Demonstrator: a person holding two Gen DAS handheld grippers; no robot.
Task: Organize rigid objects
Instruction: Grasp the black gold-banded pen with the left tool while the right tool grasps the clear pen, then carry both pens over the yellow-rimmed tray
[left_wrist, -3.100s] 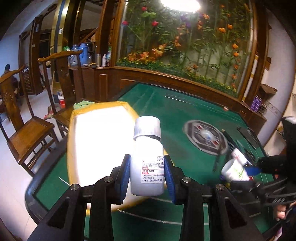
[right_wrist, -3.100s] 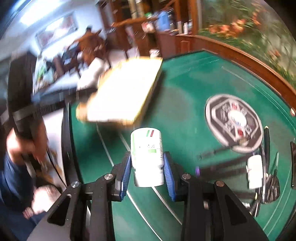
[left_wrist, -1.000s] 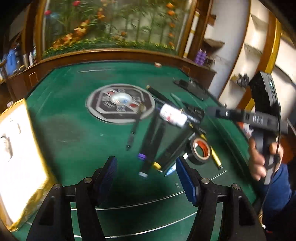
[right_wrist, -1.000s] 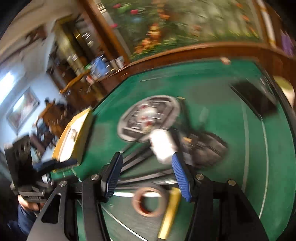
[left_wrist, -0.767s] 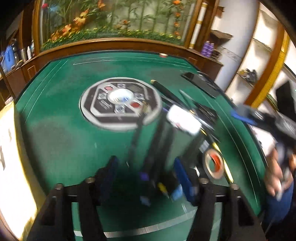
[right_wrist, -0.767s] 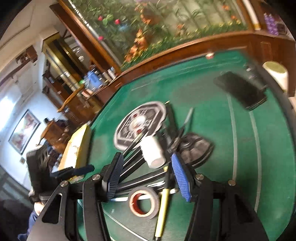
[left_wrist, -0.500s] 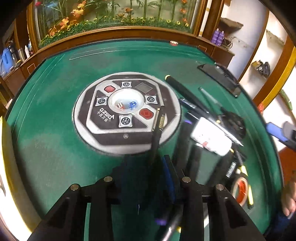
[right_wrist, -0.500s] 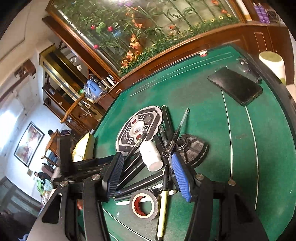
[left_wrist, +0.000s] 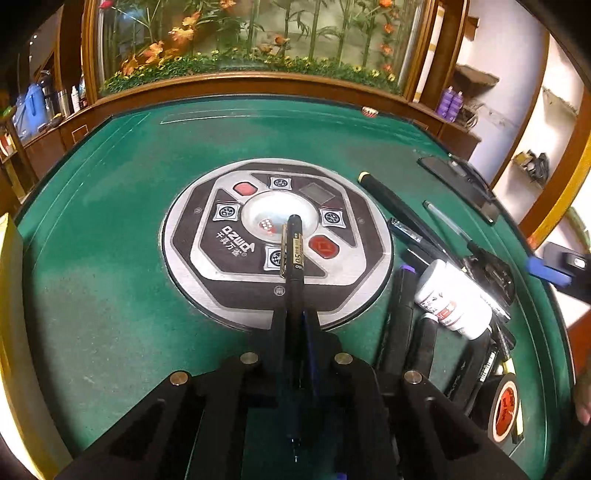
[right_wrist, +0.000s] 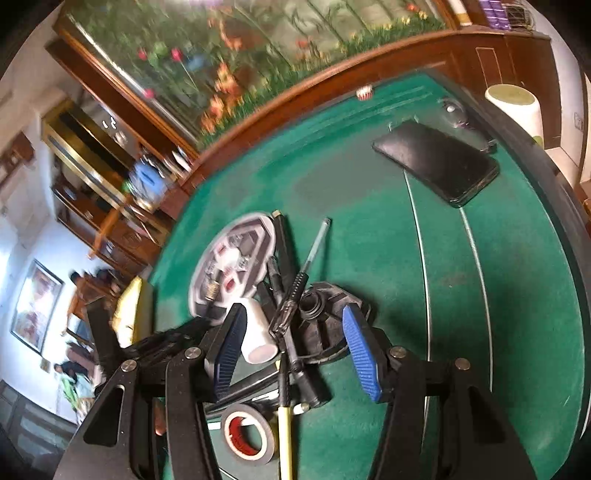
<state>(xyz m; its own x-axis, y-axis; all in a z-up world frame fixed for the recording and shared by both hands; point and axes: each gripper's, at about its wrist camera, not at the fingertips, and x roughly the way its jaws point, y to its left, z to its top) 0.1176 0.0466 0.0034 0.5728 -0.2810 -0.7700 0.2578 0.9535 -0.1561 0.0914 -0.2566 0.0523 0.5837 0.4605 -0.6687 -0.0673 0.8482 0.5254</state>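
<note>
Left tongs (left_wrist: 295, 325) are clamped tight on a black pen (left_wrist: 294, 258), and the pen pokes forward out of the jaws with its capped end over the round control panel (left_wrist: 221, 273) in the middle of the green table (left_wrist: 110, 314). A gold clip and a pale label show on the pen's barrel. Just right of the panel sits the heap: a white bottle (left_wrist: 452, 299) lying on its side across several black markers (left_wrist: 400, 321), a long black pen with a gold tip (left_wrist: 391, 201) slanting away behind it, and a roll of black tape (left_wrist: 504, 408) with a red core at the near right edge.

Over to the right tongs (right_wrist: 291, 345): blue pads apart and closing in, hovering over that same heap without pressing on anything. Between the pads lie the white bottle, a clear-barrelled pen (right_wrist: 308, 269) and a black plastic base (right_wrist: 325, 314). The tape roll and a yellow pen (right_wrist: 283, 435) lie nearer the camera, below the jaws. A black phone (right_wrist: 437, 162) rests well apart, toward the far right rim of the table. The right view is blurred
</note>
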